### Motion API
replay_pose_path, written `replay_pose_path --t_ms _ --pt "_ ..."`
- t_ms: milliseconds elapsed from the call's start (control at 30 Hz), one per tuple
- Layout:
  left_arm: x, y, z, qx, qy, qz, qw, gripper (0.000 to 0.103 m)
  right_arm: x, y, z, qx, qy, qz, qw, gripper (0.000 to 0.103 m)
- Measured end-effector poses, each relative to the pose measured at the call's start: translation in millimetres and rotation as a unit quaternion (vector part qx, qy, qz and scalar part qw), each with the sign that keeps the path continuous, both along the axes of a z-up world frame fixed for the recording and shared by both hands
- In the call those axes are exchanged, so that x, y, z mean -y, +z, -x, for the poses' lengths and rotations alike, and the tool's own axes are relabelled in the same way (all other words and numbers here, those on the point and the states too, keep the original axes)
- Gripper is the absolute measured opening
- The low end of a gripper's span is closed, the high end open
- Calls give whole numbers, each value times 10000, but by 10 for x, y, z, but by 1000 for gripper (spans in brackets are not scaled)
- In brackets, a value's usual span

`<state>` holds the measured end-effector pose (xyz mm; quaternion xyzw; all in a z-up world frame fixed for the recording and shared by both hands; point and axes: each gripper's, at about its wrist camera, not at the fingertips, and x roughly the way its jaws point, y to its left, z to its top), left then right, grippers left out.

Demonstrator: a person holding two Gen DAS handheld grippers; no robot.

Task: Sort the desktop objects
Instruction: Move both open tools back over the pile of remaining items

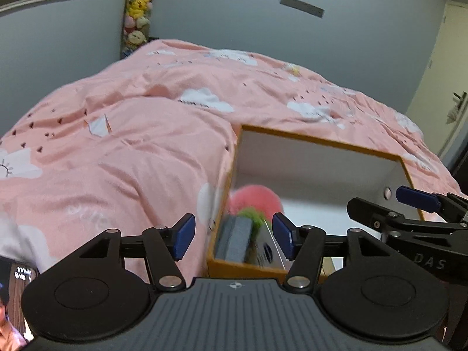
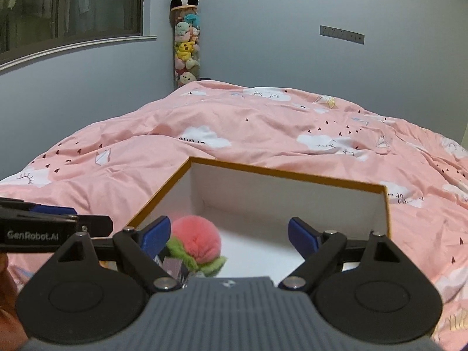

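A: From the left wrist, our left tongs [image 1: 233,237] stand spread with nothing pinched. Under them the box [image 1: 318,142] sits on the bed [image 1: 122,146], and the pink plush [image 1: 257,200] and a grey block [image 1: 235,241] lie in its near corner.

B: So the box is our bin, we judge: things go in together. The right tongs [image 1: 392,204] hover over its right wall.

A: From the right wrist, the right tongs [image 2: 229,235] are spread too, and empty. The plush [image 2: 197,241] rests on the box [image 2: 280,174] floor near the left pad, free of it.

B: Both spread and clear of the things suits tongs done with a drop.
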<state>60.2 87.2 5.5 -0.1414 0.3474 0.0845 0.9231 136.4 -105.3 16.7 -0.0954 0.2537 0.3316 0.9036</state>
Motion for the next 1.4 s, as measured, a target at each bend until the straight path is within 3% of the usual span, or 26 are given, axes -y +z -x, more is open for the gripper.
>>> replay_pose_path --t_ms 233,567,800,1067,1233,1400 --pt "196 -12 192 -115 -399 -122 9991 68 282 -16 230 -154 20 -211 9997 89" --pt "535 -94 403 -467 -921 -320 9941 68 506 -179 619 -452 107 87 9989 89" --pt "628 -245 508 -928 -1060 -248 9897 68 633 -303 759 -792 -220 291 9962 89" --pt "631 -455 571 -1353 -1151 95 9841 68 854 -558 784 -1716 -674 501 9816 77" --pt "663 -459 575 -1361 -1328 104 9817 66 955 -595 725 -1844 -966 428 9771 66" --pt "793 -466 555 -1405 -1634 -27 9765 66 934 -635 703 -1890 -969 551 9756 66"
